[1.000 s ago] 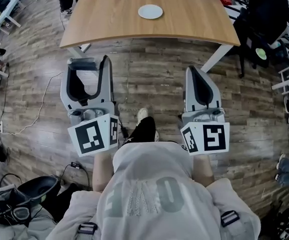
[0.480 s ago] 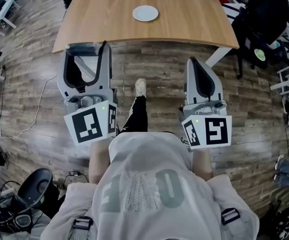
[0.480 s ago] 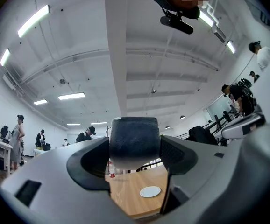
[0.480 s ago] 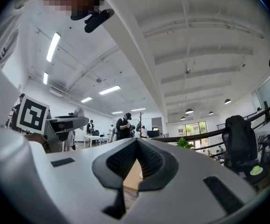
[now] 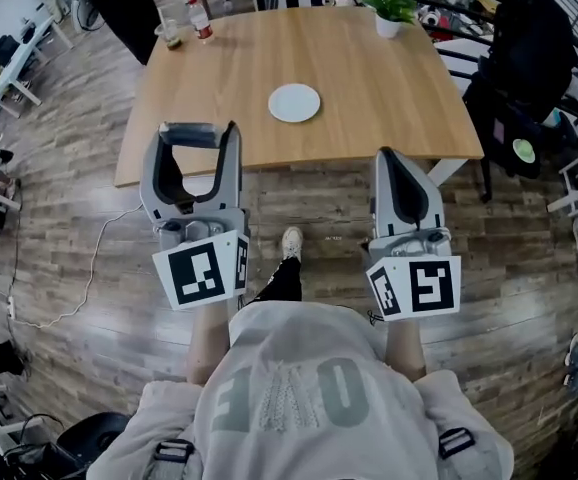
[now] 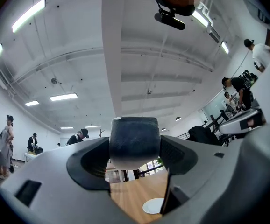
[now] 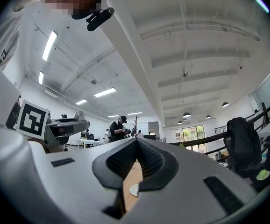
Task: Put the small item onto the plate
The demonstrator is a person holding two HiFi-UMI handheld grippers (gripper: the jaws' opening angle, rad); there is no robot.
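Table [image 5: 369,78] nearer; left hand-held gripper [image 5: 197,136] clamps dark block [image 6: 134,141]; right hand-held gripper [image 5: 388,156] closed.

Table [image 5: 389,78] and plate [image 5: 294,102] have drawn nearer; more tabletop shows.

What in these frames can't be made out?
- Small dark rounded item, clamped in the left gripper: left gripper view shows one close, blurred face; identity unclear.
- Round white plate: right gripper view shows only a sliver past the jaws.
- Red-labelled bottle and cup at the far corner of the wooden table: too small in head view.
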